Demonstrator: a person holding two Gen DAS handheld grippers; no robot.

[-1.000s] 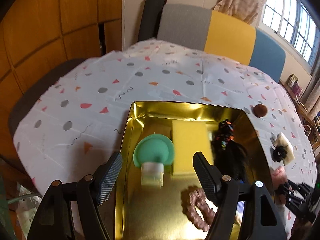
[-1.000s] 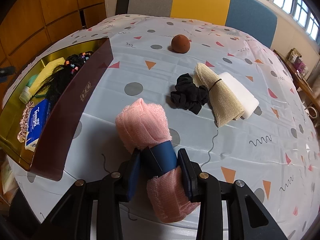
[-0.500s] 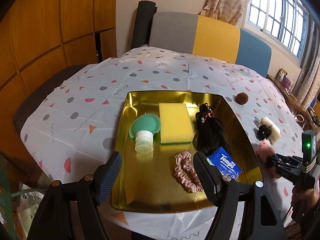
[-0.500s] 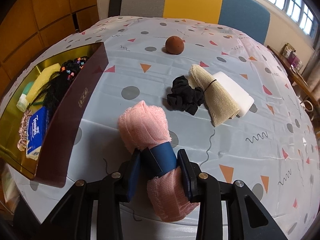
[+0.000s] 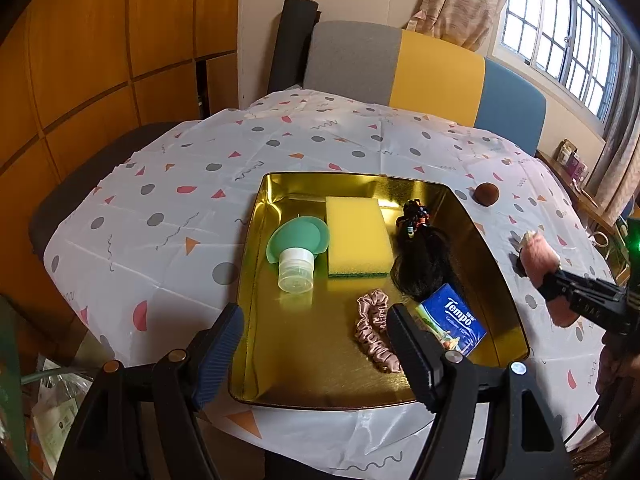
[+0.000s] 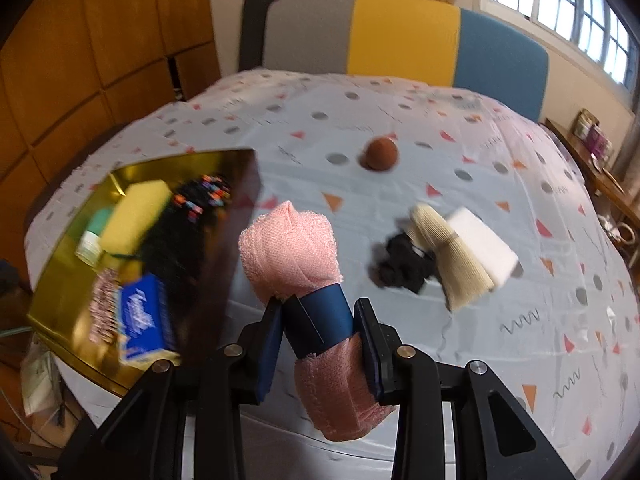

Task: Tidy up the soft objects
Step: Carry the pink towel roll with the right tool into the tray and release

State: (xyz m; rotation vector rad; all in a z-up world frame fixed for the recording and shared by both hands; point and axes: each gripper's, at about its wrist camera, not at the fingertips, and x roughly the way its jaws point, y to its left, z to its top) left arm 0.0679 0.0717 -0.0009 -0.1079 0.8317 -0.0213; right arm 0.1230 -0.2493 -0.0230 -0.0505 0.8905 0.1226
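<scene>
Lifted off the tablecloth (image 6: 460,152) since a second ago, the pink towel roll (image 6: 296,256) is pinched by the right gripper (image 6: 318,330), gold tray (image 6: 60,280) at nine o'clock. From the left wrist, the left gripper (image 5: 314,354) is spread, empty; the roll is seen at three o'clock, probably tray-bound.

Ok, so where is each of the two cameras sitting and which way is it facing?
Left wrist: on the left gripper, looking down at the gold tray; its open jaws show, and the right gripper at the right edge.
Right wrist: on the right gripper, looking across the table; its jaws clamp the pink towel roll.
Shared: tray, towel roll, brown ball, tri-colour chair.
</scene>
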